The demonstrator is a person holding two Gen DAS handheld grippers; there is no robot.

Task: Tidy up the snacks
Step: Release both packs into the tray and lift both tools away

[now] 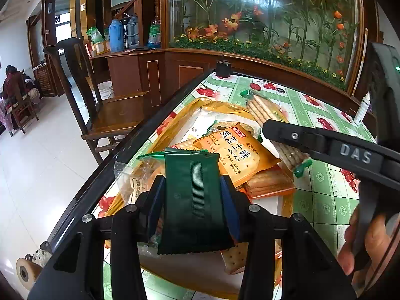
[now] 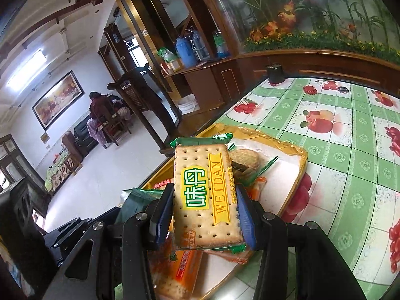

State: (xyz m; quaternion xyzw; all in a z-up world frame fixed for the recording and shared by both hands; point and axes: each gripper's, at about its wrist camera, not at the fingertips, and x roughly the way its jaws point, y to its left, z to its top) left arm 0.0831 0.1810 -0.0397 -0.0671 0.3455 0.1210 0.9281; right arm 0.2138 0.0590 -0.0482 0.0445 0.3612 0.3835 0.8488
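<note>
- Dark wooden chair (image 1: 110, 105) stands at left centre of the left wrist view, just beside the black table edge (image 1: 140, 125).
- Dark green foil snack packet (image 1: 193, 200) sits at lower centre of that view, pinched on both sides by the blue pads of the left gripper (image 1: 192, 195), above a gold-rimmed tray (image 1: 180, 115) piled with biscuit packs.
- Orange biscuit pack with white lettering (image 1: 237, 155) lies in the tray just right of the green packet.
- Black right gripper (image 1: 325, 145) enters from the right edge, a hand (image 1: 367, 240) below it.
- Seated person in dark red (image 2: 100, 110) appears at left centre of the right wrist view, far across the room.
- Clear-wrapped cracker pack with yellow "WEIDAN" band (image 2: 205, 197) fills that view's centre, clamped between the right gripper's blue pads (image 2: 243, 217) over the tray.
- Green checked tablecloth with fruit prints (image 2: 350, 150) covers the right side.
</note>
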